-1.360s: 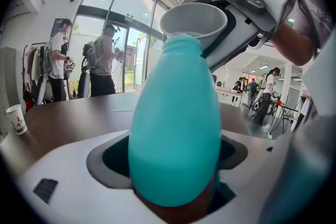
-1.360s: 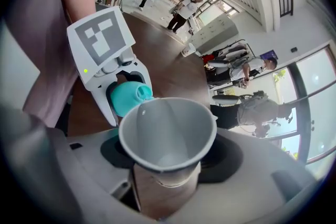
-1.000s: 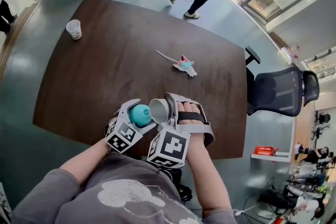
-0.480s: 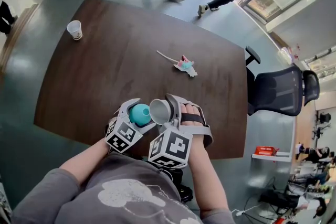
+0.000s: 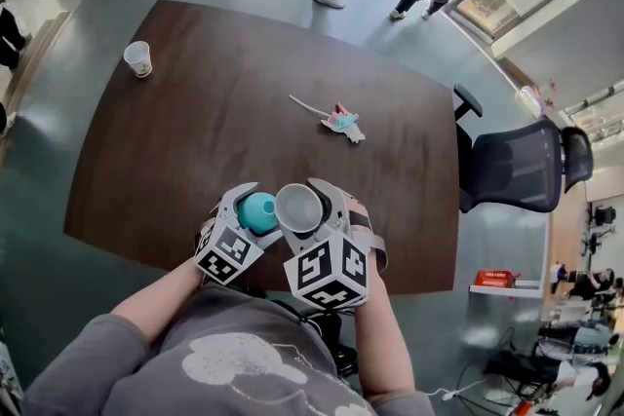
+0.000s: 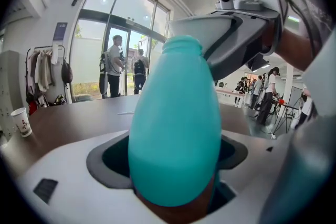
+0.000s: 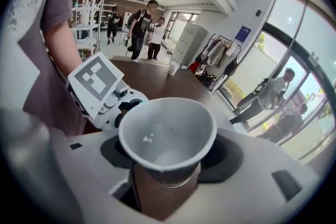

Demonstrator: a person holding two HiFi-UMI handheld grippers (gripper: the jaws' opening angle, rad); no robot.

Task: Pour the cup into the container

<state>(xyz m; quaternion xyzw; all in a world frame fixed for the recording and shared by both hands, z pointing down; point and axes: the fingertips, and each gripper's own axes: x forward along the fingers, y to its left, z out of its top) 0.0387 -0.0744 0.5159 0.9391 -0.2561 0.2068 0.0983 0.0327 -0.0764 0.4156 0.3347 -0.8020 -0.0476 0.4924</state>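
Right tongs (image 5: 310,202) clamp the pale cup (image 5: 298,207) by its body, jaws fairly wide. Left tongs (image 5: 249,202), just beside them, grip the teal container (image 5: 257,212). The cup's rim is much broader than the container's narrow neck, so a misaligned tilt would likely spill onto the surface (image 5: 214,102) beneath both tongs.
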